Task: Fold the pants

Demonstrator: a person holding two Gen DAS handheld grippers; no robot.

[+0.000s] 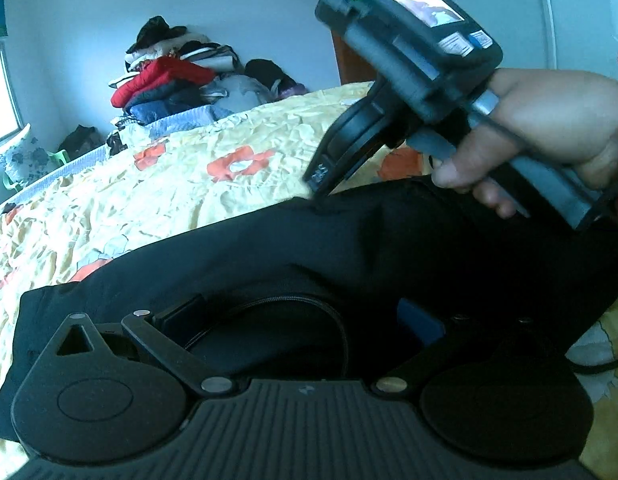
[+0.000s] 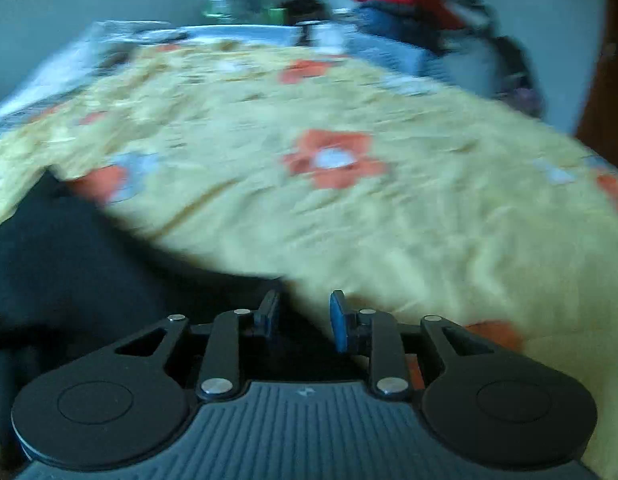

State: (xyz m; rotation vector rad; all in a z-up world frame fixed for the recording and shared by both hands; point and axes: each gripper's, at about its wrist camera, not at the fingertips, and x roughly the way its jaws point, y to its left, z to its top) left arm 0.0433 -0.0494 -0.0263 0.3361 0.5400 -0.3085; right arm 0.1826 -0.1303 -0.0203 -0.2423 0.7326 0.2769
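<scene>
Black pants (image 1: 269,248) lie across a yellow flowered bedspread (image 1: 189,176). My left gripper (image 1: 305,320) is wide open, low over the pants, with its fingers (image 1: 181,312) apart above a zipper curve. My right gripper (image 1: 321,196) shows in the left wrist view, held by a hand, its tip touching the far edge of the pants. In the blurred right wrist view, the right gripper (image 2: 305,316) has its fingers (image 2: 339,320) partly apart, over the edge of the pants (image 2: 69,264) where it meets the bedspread (image 2: 389,220). Nothing shows between them.
A pile of clothes (image 1: 173,76), with a red jacket on top, sits at the far end of the bed against the wall. A window (image 1: 1,92) is at the far left. A brown door frame (image 1: 345,56) stands behind the bed.
</scene>
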